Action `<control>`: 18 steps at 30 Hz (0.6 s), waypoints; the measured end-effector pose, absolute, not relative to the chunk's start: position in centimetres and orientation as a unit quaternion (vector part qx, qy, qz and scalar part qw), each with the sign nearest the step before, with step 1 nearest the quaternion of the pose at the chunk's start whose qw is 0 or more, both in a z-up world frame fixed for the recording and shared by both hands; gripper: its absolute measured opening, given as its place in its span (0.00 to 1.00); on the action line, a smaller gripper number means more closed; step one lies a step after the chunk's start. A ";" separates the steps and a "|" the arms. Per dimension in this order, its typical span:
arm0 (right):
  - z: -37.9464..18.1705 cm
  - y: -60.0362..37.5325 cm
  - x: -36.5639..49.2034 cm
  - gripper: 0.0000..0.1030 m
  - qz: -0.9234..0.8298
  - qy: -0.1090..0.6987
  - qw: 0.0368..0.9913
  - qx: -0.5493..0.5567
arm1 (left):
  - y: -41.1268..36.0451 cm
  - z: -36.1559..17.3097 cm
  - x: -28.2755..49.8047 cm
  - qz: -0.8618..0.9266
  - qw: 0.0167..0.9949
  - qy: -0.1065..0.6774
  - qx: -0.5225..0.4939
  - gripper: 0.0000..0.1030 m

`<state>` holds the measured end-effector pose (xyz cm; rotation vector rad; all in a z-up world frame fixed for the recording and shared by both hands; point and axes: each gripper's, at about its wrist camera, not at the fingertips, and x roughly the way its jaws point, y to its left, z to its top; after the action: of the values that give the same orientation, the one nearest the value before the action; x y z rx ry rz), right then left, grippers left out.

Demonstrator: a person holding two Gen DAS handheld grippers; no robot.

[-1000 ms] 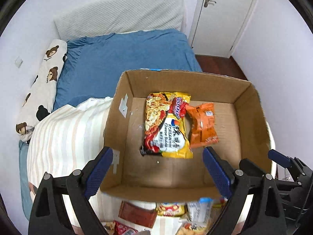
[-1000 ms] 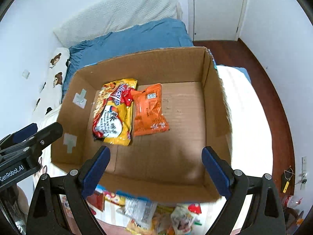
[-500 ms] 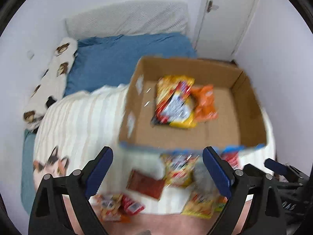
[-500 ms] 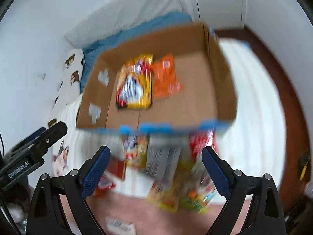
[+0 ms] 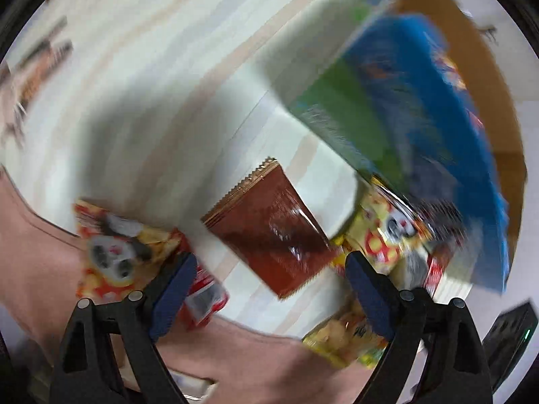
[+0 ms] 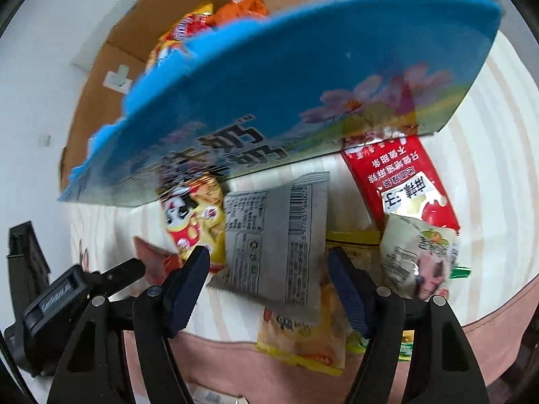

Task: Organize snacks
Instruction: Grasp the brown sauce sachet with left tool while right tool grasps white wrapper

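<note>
Over the striped blanket (image 5: 161,67), the left gripper (image 5: 269,289) frames a brown packet (image 5: 269,229), jaws closing, pads clear of it. Only the right wrist view shows the box (image 6: 97,101) interior; there the right gripper (image 6: 269,286) closes around a grey packet (image 6: 273,245), not yet pinching it.

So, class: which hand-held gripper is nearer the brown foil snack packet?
Left. The left hand-held gripper frames the brown foil snack packet, jaws closing, no pad touching. The right hand-held gripper straddles a grey packet instead.
</note>
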<state>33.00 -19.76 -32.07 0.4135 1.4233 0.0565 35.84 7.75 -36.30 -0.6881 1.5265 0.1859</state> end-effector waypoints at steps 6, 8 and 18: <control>-33.6 -19.5 33.3 0.59 0.014 0.654 0.733 0.188 | 6.9 -39.1 36.0 0.115 0.658 0.675 -0.314 0.74; -33.7 -19.2 32.9 0.51 0.025 0.656 0.734 0.174 | 6.4 -39.2 35.4 0.104 0.670 0.676 -0.288 0.66; -33.3 -18.0 27.4 0.48 0.092 0.689 0.715 0.071 | 1.9 -39.8 28.3 0.029 0.699 0.712 -0.060 0.60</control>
<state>27.41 -17.97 -33.35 0.1581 1.5266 0.2042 28.31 1.94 -39.82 -0.1339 1.5859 0.0656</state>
